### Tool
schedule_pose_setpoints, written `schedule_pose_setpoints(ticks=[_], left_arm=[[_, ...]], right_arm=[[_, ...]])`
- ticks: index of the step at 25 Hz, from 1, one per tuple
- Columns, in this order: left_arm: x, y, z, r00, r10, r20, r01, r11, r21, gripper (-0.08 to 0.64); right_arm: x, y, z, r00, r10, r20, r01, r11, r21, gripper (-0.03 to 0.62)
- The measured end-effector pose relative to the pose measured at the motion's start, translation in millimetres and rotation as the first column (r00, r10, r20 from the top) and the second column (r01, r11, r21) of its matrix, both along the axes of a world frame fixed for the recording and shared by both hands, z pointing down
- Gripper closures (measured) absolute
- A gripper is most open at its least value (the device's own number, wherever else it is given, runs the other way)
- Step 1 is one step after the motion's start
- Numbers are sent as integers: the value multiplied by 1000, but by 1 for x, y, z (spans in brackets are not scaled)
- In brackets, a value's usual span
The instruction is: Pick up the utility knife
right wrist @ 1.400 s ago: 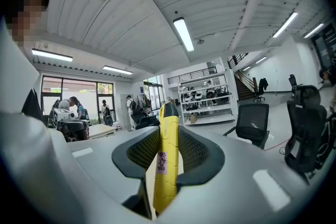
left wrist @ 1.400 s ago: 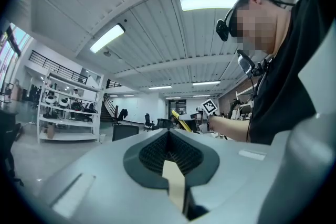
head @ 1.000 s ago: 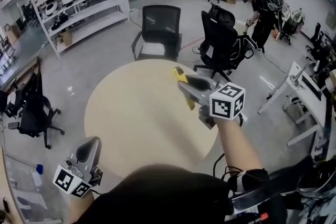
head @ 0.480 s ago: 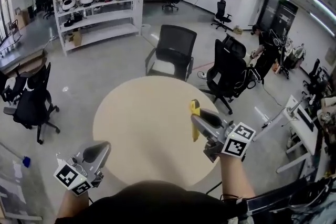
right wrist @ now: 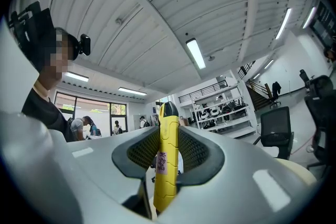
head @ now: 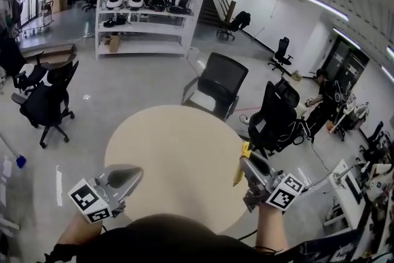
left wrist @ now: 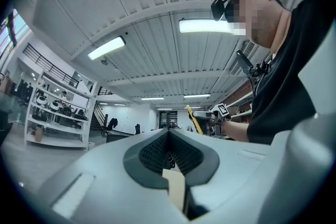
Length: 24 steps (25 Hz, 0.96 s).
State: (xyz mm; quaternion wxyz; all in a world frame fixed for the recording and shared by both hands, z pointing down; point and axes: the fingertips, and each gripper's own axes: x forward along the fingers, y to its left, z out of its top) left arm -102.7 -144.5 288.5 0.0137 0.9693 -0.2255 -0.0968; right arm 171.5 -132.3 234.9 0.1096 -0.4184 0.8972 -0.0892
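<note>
Utility knife [right wrist: 165,160], yellow, stands upright between the pads of the right claw [head: 248,163], clamped at mid-body so it rides clear of the round worktop [head: 172,151] below; the left claw [left wrist: 169,150], closed on nothing, idles well apart.

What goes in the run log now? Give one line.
left gripper: shut, empty | right gripper: shut on utility knife | utility knife: held above table

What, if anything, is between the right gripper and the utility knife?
Nothing visible. The right gripper already has its fingers clamped on the yellow utility knife, which is lifted off the round table.
</note>
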Motion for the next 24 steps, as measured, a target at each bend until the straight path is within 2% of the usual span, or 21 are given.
schedule_pose_setpoints(ticks=[8,24], left_arm=[[-1,10,-2,999,-40,8,40,999,4,563],[-5,12,-7,1000,-29,6,29,1000,10,563]], right_arm=[[2,2,3,1000,-28,-5,28,1000,11,465],[-1,10,-2,1000,-9,-19,9,1000,23,466]])
